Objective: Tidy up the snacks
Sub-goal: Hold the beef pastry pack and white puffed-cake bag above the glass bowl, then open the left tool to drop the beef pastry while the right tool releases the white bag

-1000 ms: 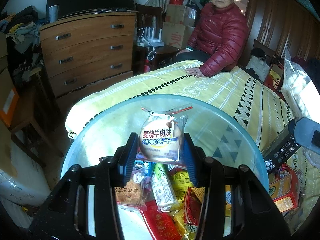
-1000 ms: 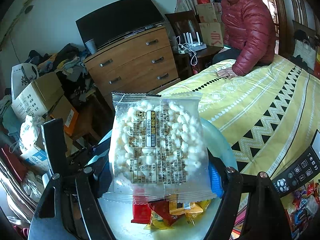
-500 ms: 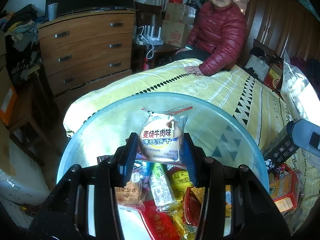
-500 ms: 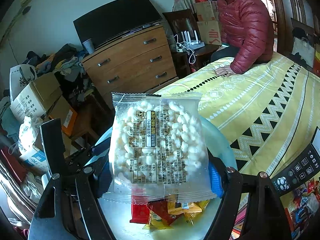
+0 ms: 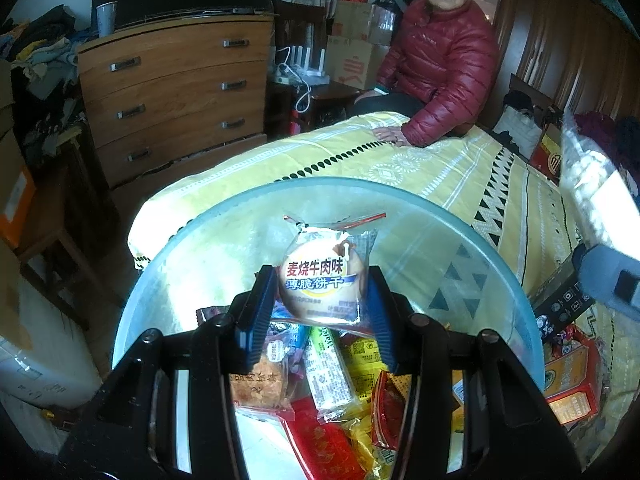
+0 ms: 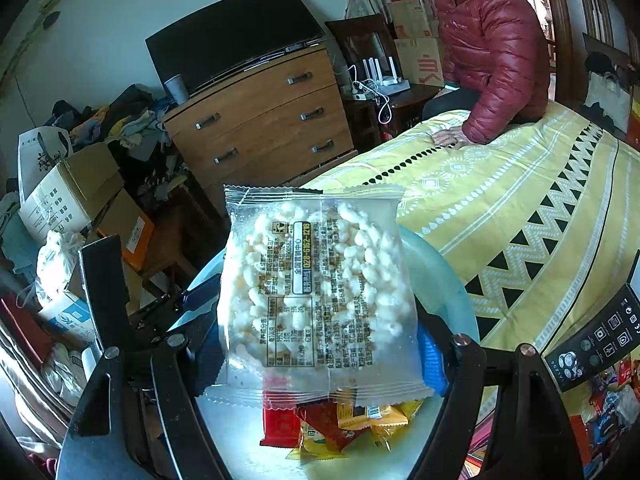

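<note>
Left gripper: jaws clenched on a round cracker packet, held upright above a pale blue basin. Inside the basin, directly below the packet, lies a heap of wrapped snacks, red, yellow and green wrappers overlapping.

Right gripper: jaws grasping a clear bag of puffed rice by its lower sides, bag upright with printed label facing the camera. Red and yellow packets lie in the basin beneath it.

The basin rests on a bed with a yellow patterned cover. A black remote control lies just beside the basin on the right, near an orange box.

Farther off, a woman in a red jacket sits at the bed's far edge, one hand on the cover. A wooden dresser stands against the wall, a television on top.
</note>
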